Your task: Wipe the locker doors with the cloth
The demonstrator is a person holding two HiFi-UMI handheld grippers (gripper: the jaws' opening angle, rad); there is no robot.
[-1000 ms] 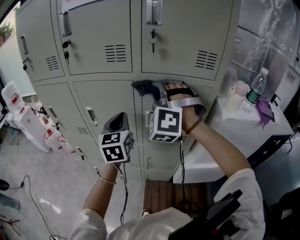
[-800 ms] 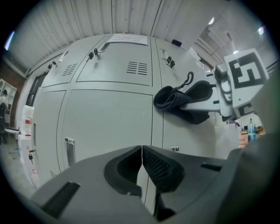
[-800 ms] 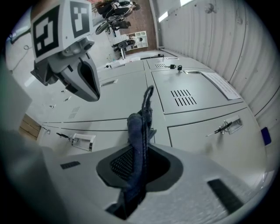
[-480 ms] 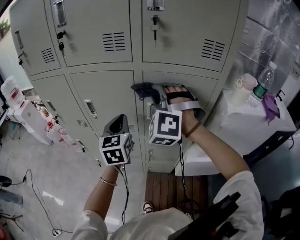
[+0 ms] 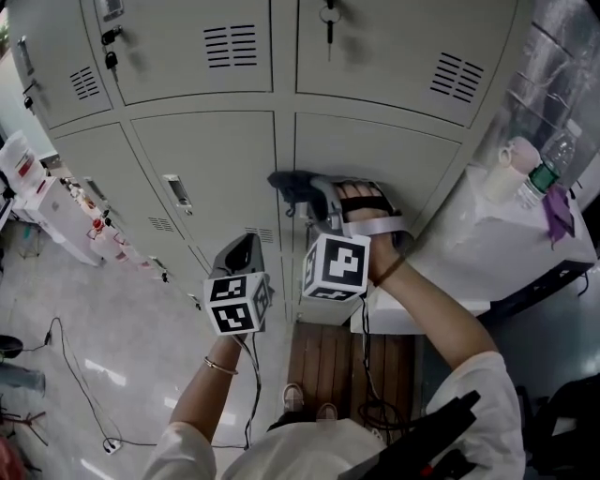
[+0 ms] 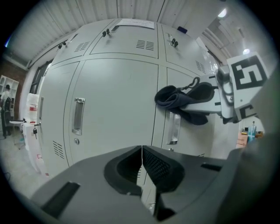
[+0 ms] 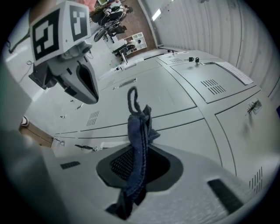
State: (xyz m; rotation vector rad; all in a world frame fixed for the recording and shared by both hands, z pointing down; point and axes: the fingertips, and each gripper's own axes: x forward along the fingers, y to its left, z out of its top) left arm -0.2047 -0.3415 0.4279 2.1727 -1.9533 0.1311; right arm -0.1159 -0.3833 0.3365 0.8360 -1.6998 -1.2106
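Note:
A dark blue cloth point(image 5: 292, 184) is pinched in my right gripper point(image 5: 305, 190), which presses it against a lower grey locker door point(image 5: 375, 150) near that door's left edge. In the right gripper view the cloth point(image 7: 138, 144) hangs between the shut jaws, with a loop sticking up. My left gripper point(image 5: 242, 251) is held lower and to the left, in front of the neighbouring lower door point(image 5: 211, 159), jaws shut with nothing between them. The left gripper view shows the cloth point(image 6: 177, 98) on the door above a metal handle point(image 6: 173, 127).
The lockers stand in two rows with handles point(image 5: 174, 191), vents and keys point(image 5: 328, 17). At right a white table point(image 5: 506, 253) carries a cup point(image 5: 517, 155), a bottle point(image 5: 548, 169) and a purple cloth point(image 5: 558, 211). Cables point(image 5: 75, 375) lie on the floor at left.
The right gripper with the cloth has slid down from the top edge of the lower door to further down its face. The left gripper has hardly moved.

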